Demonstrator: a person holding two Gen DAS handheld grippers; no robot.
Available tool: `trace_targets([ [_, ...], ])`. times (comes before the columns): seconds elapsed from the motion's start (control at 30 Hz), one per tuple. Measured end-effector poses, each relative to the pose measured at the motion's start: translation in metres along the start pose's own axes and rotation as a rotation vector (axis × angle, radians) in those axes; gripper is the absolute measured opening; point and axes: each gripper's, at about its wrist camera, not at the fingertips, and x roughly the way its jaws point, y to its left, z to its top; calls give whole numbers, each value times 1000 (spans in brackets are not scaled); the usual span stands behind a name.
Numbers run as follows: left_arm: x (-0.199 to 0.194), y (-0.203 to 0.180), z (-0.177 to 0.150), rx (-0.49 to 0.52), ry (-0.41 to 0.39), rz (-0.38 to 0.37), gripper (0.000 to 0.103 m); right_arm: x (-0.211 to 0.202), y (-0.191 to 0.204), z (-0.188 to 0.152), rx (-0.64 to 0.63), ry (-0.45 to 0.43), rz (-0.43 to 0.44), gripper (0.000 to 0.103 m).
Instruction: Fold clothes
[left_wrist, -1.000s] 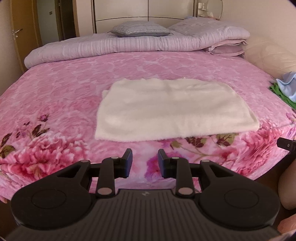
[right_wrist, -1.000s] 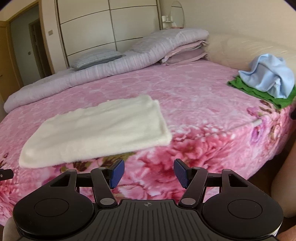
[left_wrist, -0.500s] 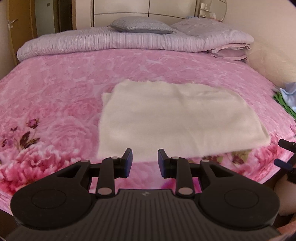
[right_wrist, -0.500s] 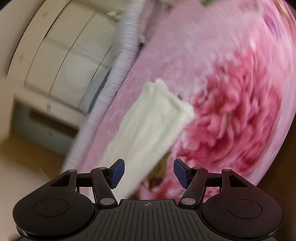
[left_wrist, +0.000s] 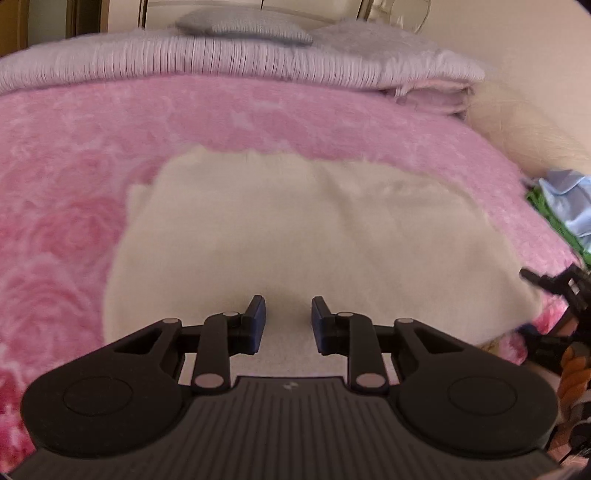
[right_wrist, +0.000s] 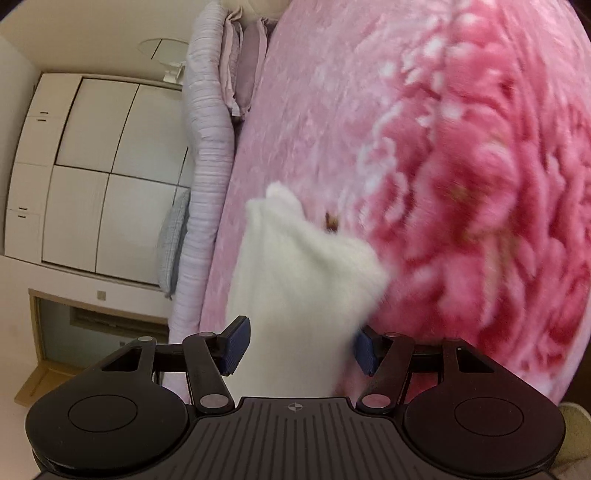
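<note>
Cream fleece cloth (left_wrist: 295, 236), spread on the pink bed (left_wrist: 74, 155), is framed ahead of the left gripper (left_wrist: 288, 321), fingers parted; right gripper (right_wrist: 299, 347), rolled sideways, is spread around its corner.

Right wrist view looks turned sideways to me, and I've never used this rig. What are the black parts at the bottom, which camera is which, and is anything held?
No robot arm here: a person holds a two-finger gripper in each hand, with a fisheye camera on each looking along the fingers. The black parts are the grippers themselves.

The left view shows the left gripper, open, over the near edge of a white cloth lying on the pink blanket. The right view is rolled sideways; the right gripper is open, with a corner of the cloth between its fingers, not clamped. Nothing is held. Blue and green clothes sit at the far right.
</note>
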Motion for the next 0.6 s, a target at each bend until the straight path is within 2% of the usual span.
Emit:
trace_targets([
  [0.17, 17, -3, -2, 27, 10, 14, 22, 16, 19, -2, -122, 0, -38, 62],
  [0.2, 17, -3, -1, 30, 14, 13, 22, 20, 22, -1, -115, 3, -51, 59],
  [0.23, 17, -3, -1, 34, 18, 12, 22, 25, 22, 0, -93, 13, -80, 50],
  [0.27, 17, -3, 0, 37, 21, 10, 22, 29, 22, 1, -71, 22, -110, 21],
  [0.4, 16, 5, 3, -7, 33, -27, 21, 37, 26, 4, -66, 38, -190, 17],
  [0.47, 13, 10, 5, -40, 41, -50, 21, 39, 52, -3, -232, 30, -270, 16],
  [0.57, 4, 27, 8, -137, 36, -99, 17, 39, 109, -42, -682, -63, -324, 14],
  [0.6, -3, 36, 9, -179, 24, -115, 17, 38, 128, -64, -861, -107, -325, 14],
])
